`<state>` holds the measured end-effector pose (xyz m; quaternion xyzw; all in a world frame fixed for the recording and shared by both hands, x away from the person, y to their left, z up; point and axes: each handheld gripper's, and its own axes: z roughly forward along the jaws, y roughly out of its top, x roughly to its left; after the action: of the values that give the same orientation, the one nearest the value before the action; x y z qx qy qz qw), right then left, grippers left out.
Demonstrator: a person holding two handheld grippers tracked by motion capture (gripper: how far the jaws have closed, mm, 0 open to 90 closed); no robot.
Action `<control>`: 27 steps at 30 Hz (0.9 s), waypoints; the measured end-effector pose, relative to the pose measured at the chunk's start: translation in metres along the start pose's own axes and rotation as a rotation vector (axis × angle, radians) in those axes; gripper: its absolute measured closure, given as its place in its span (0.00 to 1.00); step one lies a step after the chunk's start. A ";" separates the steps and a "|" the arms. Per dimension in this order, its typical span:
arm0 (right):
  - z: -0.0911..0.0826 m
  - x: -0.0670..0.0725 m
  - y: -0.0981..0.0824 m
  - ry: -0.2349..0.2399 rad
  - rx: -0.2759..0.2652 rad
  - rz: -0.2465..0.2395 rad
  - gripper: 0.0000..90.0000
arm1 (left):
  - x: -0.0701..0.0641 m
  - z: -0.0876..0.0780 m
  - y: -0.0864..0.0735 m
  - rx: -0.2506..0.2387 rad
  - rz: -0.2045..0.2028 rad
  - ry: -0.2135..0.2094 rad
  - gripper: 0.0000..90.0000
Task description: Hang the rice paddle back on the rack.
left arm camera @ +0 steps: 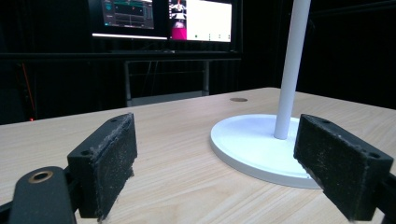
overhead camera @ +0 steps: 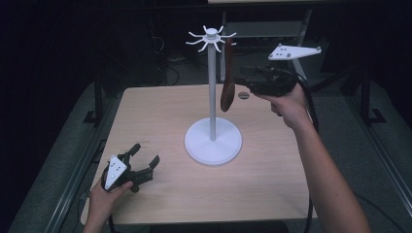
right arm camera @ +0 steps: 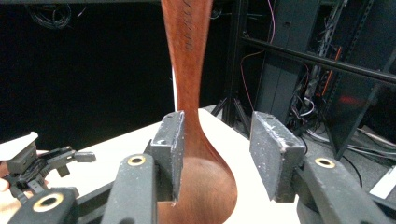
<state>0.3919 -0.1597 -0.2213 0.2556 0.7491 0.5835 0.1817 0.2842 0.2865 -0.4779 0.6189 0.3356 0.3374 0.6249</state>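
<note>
reddish-brown wooden spoon (overhead camera: 228, 87) hangs bowl-down from one of the curved hooks at the top of the white metal stand with a round base (overhead camera: 213, 141), just right of its pole. the right gripper (right arm camera: 217, 154) sits at the spoon's bowl with its jaws parted; the spoon is between them, close against one pad with a clear gap to the other, so it looks released. the likely risk: drawing that gripper back could catch the bowl, swing the spoon and lift it off its hook. the left gripper (overhead camera: 141, 162) rests open on the pale wooden table (overhead camera: 272, 184), front-left of the stand's base, holding nothing.
</note>
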 end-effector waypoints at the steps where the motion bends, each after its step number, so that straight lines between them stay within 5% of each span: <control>1: -0.001 -0.001 -0.001 -0.003 -0.001 0.001 0.59 | 0.000 0.000 0.000 -0.002 0.001 0.000 0.14; 27: -0.029 -0.010 -0.067 -0.052 0.081 0.066 0.42 | -0.001 -0.001 0.000 -0.010 -0.002 -0.003 0.14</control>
<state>0.3724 -0.2010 -0.2789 0.3022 0.7585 0.5514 0.1711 0.2832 0.2864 -0.4782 0.6162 0.3335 0.3374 0.6287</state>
